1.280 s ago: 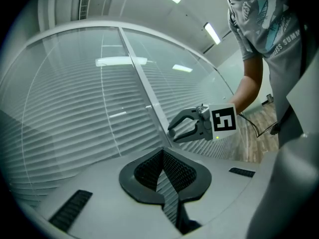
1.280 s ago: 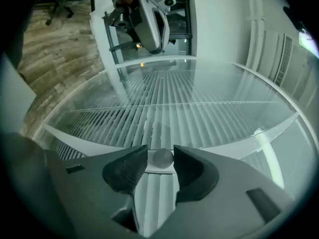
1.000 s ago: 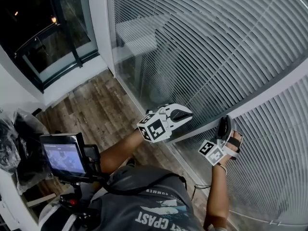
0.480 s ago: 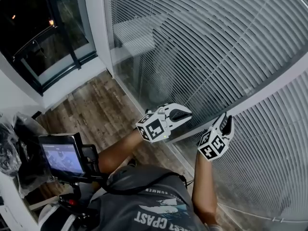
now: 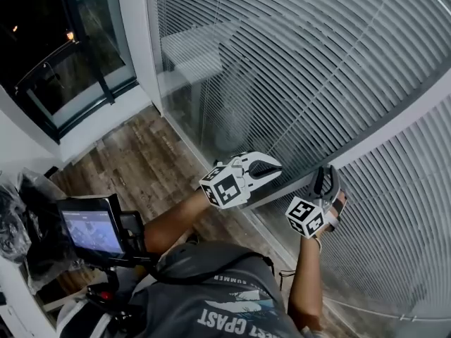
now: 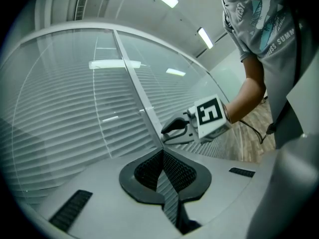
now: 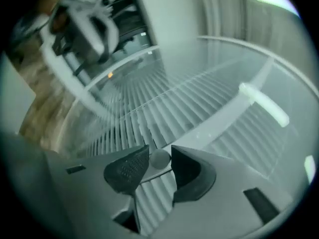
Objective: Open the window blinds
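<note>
Grey slatted blinds hang behind glass, split by a pale frame bar. My right gripper points level at that bar. In the right gripper view a small round knob on the bar sits between the jaws of the right gripper; they have just been closing and both pads touch it. My left gripper is shut and empty, its tips close to the bar, left of the right one. In the left gripper view its jaws meet in front of the bar, and the right gripper shows beyond.
A white pillar and a dark window stand to the left. Below lies wood flooring. A small screen on a stand and dark bags sit at the lower left, near my body.
The right gripper has rolled about its own axis at the bar, so its marker cube shows another face. The left gripper has stayed put.
</note>
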